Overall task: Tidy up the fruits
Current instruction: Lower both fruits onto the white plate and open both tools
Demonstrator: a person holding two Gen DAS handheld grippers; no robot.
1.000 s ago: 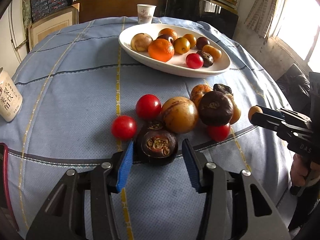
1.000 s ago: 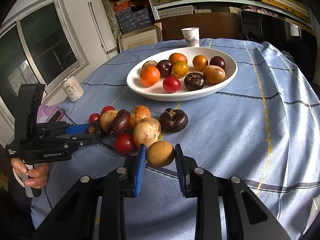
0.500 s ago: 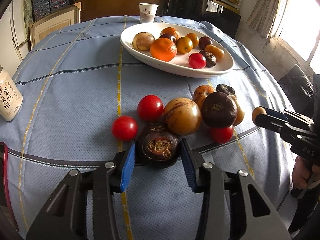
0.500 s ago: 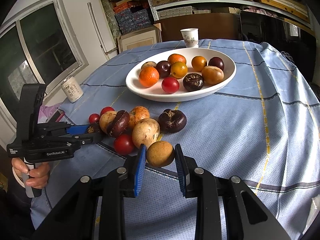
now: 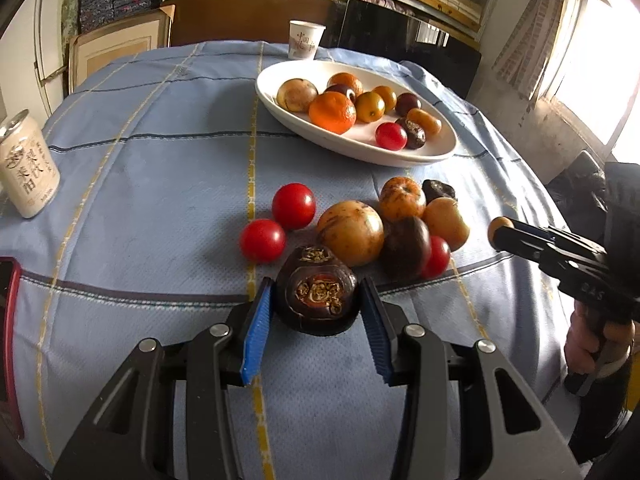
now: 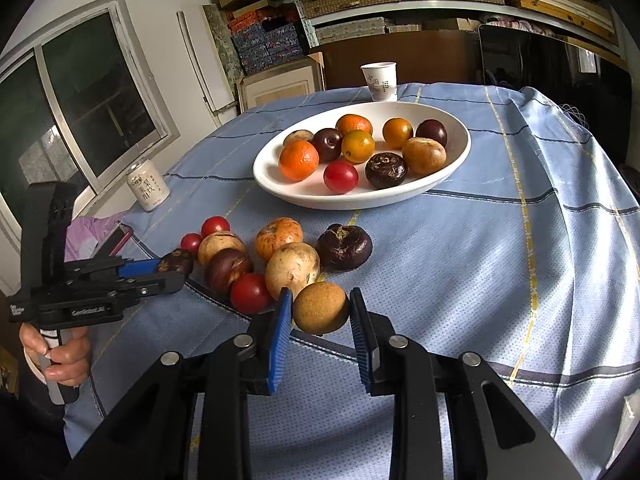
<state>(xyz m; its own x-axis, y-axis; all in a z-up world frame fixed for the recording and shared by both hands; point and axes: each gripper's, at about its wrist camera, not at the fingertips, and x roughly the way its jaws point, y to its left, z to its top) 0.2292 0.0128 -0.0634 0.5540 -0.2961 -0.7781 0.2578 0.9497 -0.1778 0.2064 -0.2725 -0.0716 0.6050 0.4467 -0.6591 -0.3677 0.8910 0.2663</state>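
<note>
My left gripper (image 5: pixel 317 307) is shut on a dark purple mangosteen (image 5: pixel 316 290), held just above the blue tablecloth (image 5: pixel 160 160). My right gripper (image 6: pixel 320 312) is shut on a small round brown fruit (image 6: pixel 320 307) near the cloth. A white oval plate (image 6: pixel 452 160) with several fruits stands further back; it also shows in the left wrist view (image 5: pixel 436 152). A loose pile lies in front of it: red tomatoes (image 5: pixel 262 240), a tan fruit (image 5: pixel 351 233), dark fruits (image 6: pixel 343 247) and an orange one (image 6: pixel 279 236).
A white drink can (image 5: pixel 27 172) stands at the left edge. A paper cup (image 6: pixel 379 81) stands behind the plate. A red object (image 5: pixel 8 340) lies at the near left. Shelves and boxes line the back wall. The table edge drops off at the right.
The left gripper closed on the mangosteen and lifted it slightly. The right gripper kept its hold on the brown fruit and barely moved.
</note>
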